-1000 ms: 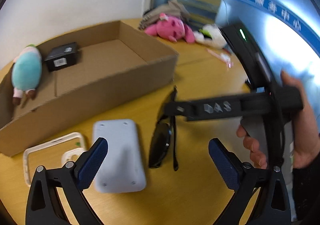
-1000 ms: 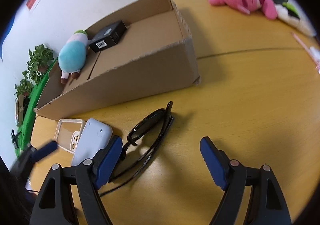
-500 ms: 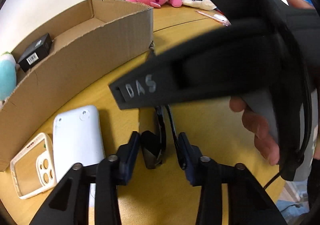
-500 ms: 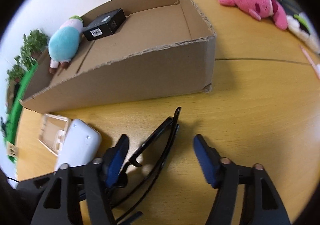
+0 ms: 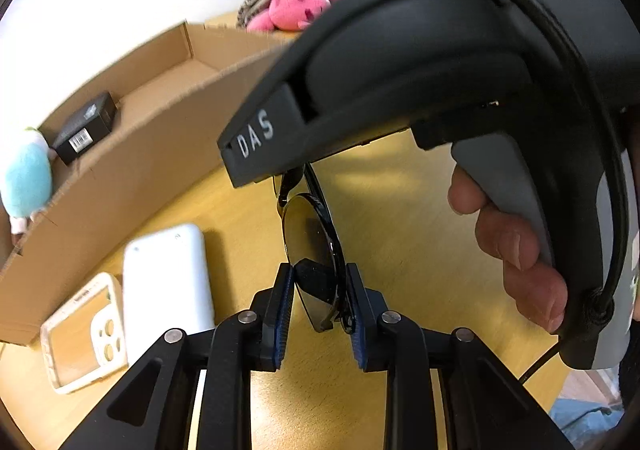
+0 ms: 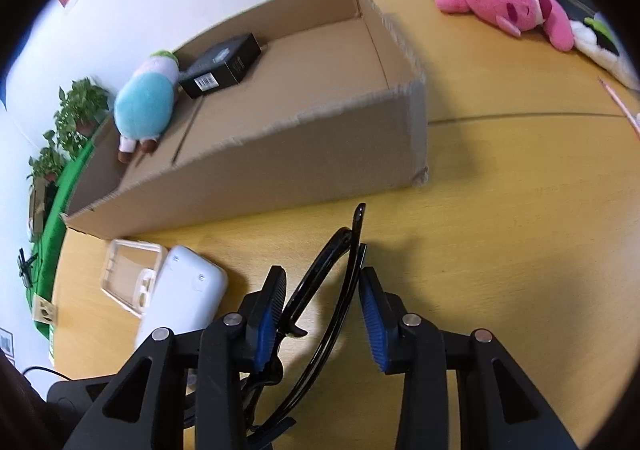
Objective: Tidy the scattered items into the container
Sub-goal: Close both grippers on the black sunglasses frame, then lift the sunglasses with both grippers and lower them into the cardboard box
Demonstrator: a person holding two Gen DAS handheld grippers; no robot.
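Both grippers are closing around the black sunglasses (image 5: 316, 250) lying on the yellow counter (image 6: 520, 210), at 6 o'clock from the cardboard box (image 6: 320, 154). The left gripper (image 5: 320, 314) is pinching one lens end between its pads. The right gripper (image 6: 324, 314) is straddling the folded frame, its left pad touching, its right pad just clear. A white device (image 6: 184, 298) is lying at 9 o'clock of the sunglasses.

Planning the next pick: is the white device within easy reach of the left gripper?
Probably yes. The white device lies uncovered just beside the left gripper, but its closing jaws have the sunglasses between them.
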